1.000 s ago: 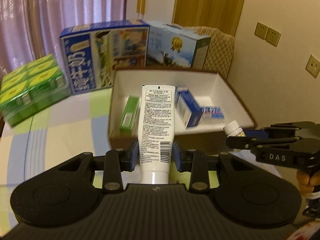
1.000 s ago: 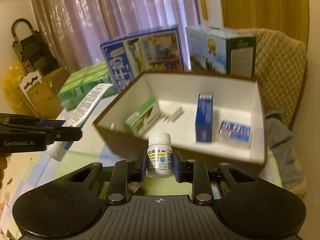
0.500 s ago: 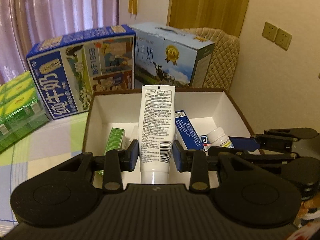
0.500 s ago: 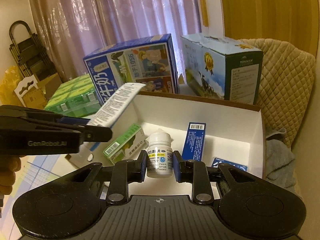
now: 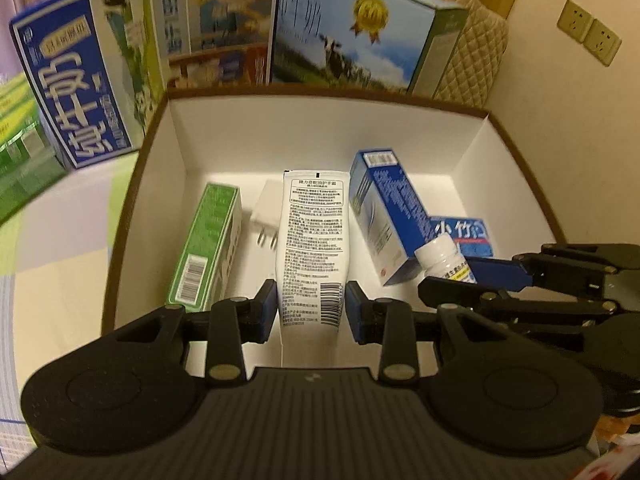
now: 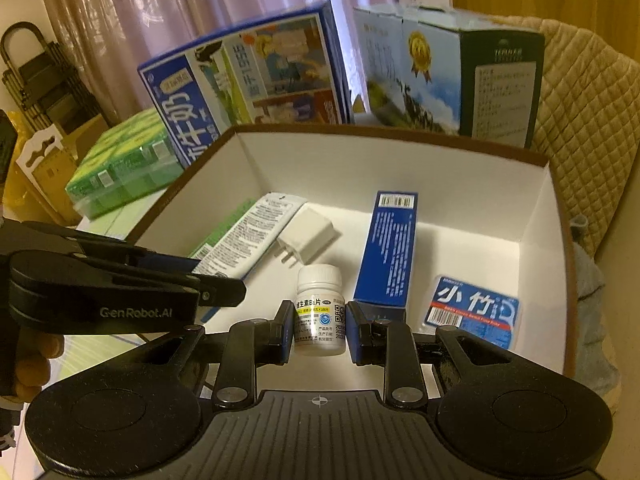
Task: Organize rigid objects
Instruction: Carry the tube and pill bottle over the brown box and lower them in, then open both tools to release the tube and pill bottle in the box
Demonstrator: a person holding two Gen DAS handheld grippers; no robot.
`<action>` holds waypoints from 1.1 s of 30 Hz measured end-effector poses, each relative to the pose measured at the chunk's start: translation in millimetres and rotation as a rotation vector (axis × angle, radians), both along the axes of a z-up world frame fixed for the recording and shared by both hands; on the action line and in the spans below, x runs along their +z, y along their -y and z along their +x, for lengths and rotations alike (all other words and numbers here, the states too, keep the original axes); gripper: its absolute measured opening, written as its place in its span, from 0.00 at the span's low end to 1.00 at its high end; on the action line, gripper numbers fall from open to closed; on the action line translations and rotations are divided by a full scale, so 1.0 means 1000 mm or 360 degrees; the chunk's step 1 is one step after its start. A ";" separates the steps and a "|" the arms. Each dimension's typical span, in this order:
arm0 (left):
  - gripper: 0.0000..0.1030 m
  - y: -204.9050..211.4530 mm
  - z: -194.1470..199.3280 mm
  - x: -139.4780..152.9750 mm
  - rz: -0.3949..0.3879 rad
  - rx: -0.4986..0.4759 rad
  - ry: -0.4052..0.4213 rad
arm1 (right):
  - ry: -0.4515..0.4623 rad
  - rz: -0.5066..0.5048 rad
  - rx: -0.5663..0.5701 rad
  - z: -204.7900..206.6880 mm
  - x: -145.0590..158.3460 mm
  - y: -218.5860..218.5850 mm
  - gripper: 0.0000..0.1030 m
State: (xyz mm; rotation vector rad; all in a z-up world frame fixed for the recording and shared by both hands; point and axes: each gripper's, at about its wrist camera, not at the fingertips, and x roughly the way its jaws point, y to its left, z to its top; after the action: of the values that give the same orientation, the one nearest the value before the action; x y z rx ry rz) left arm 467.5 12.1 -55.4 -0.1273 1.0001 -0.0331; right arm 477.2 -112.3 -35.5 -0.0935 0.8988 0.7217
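Both wrist views look steeply down, close over the near edge of the box (image 5: 328, 98) (image 6: 392, 140), toward the far cartons. The left view sits left, the right view right; both share the box's interior.

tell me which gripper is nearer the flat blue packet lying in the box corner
Right. The right gripper, holding the white pill bottle, sits just beside the flat blue packet; the left gripper is further off.
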 end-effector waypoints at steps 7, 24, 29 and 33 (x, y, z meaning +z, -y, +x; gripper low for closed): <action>0.31 -0.003 0.000 -0.003 0.0007 0.0001 -0.0051 | -0.0035 -0.0009 -0.0005 0.003 -0.005 -0.003 0.23; 0.36 -0.012 -0.008 0.012 0.0060 -0.0004 -0.0009 | -0.0023 -0.0008 -0.0012 -0.001 0.000 -0.008 0.23; 0.42 -0.016 -0.010 0.017 0.0074 0.0013 0.0005 | 0.0054 0.0037 -0.0026 -0.002 0.008 -0.010 0.31; 0.56 -0.019 -0.016 0.020 0.0116 0.0041 0.0037 | 0.0166 0.0064 -0.0046 -0.009 0.017 -0.010 0.74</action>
State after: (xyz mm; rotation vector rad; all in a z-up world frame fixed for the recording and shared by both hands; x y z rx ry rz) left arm 451.3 30.8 -35.4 -0.0728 0.9753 0.0254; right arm 468.4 -101.8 -18.6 -0.0817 0.7845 0.7012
